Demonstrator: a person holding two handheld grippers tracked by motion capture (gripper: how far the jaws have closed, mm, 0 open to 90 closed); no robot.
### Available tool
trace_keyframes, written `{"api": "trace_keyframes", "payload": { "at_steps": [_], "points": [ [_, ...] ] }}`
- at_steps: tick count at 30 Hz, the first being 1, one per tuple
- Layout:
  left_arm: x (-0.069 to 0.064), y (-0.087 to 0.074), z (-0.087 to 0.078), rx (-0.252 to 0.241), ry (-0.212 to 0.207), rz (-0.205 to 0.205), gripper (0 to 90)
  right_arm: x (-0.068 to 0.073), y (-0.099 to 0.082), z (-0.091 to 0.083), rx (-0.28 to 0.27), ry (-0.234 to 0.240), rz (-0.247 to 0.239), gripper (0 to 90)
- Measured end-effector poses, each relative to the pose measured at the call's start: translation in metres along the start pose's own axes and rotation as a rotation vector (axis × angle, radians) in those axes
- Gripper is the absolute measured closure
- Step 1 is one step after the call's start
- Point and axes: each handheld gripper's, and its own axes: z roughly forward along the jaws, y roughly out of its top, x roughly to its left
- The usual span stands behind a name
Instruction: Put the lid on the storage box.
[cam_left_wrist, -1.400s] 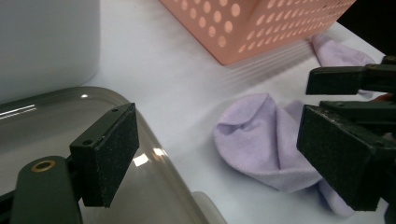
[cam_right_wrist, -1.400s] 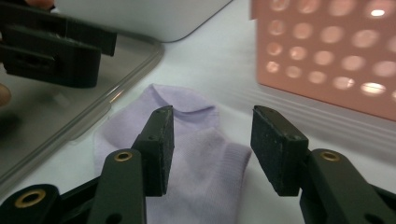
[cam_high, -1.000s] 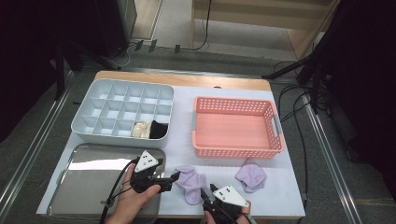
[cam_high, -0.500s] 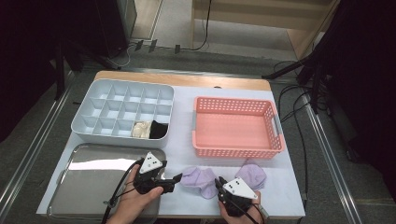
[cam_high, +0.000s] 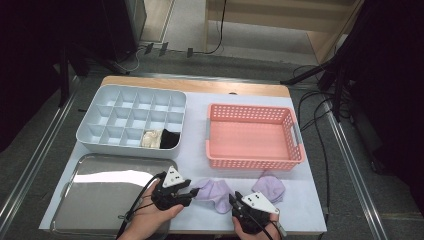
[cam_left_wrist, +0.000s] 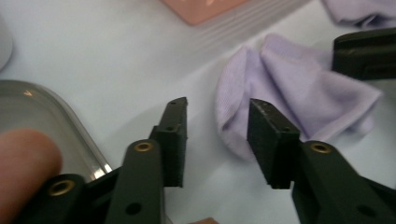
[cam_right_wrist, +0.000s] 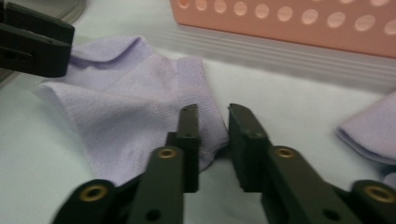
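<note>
The left hand (cam_high: 150, 217) comes in from the bottom edge of the high view and lies low over the table. It holds the left gripper (cam_high: 189, 194) nearly flat, pointing to the right at a lilac sock (cam_high: 214, 192). In the left gripper view the two black jaws stand a little apart. They have just been closing. The edge of the sock lies on the table just in front of the gap, and the pads do not press on it.

The sock is crumpled on the white table, between the two grippers. Behind the left gripper and to its left lies a shiny metal tray (cam_high: 80, 200) with nothing in it. Farther off, ahead of that gripper, stands a grey box with many small pockets (cam_high: 100, 127). One pocket in its near row holds a cream sock (cam_high: 150, 139), and the pocket next to it holds a black sock (cam_high: 170, 139).

The right hand (cam_high: 250, 230) also comes in from the bottom edge. It holds the right gripper (cam_high: 233, 199) low, pointing up and left at the same sock's other end. In the right gripper view the jaws are narrow and have just been closing. The corner of the sock sits at the gap, but I cannot tell if the pads pinch it. A second lilac sock (cam_high: 269, 186) lies just to the right of this gripper. Beyond both stands a pink basket (cam_high: 295, 145), empty inside.

No writing can be read anywhere.
</note>
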Motion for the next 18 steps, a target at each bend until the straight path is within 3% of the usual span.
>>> {"api": "trace_keyframes", "payload": {
  "at_steps": [5, 8, 13, 14, 16, 18],
  "points": [
    [0.002, 0.0, -0.003, 0.0, -0.002, -0.003, 85.3, -0.002, 0.004, 0.001, 0.023, 0.015, 0.002, 85.0],
    [0.004, -0.003, -0.006, 0.002, 0.015, -0.003, 90.0, -0.007, 0.007, 0.0, 0.032, -0.012, -0.013, 85.5],
    [0.01, -0.008, -0.014, -0.005, 0.028, -0.019, 90.0, -0.017, 0.01, -0.003, 0.024, -0.052, -0.009, 85.6],
    [0.011, -0.008, -0.015, -0.013, 0.019, -0.025, 89.6, -0.019, 0.01, -0.003, 0.024, -0.048, -0.005, 85.5],
    [0.013, -0.006, -0.015, -0.029, -0.042, -0.056, 78.5, -0.019, 0.011, -0.002, 0.022, -0.029, -0.001, 85.4],
    [0.012, -0.003, -0.012, -0.047, -0.081, -0.058, 62.1, -0.016, 0.011, -0.001, 0.023, -0.02, -0.005, 85.4]
  ]
}}
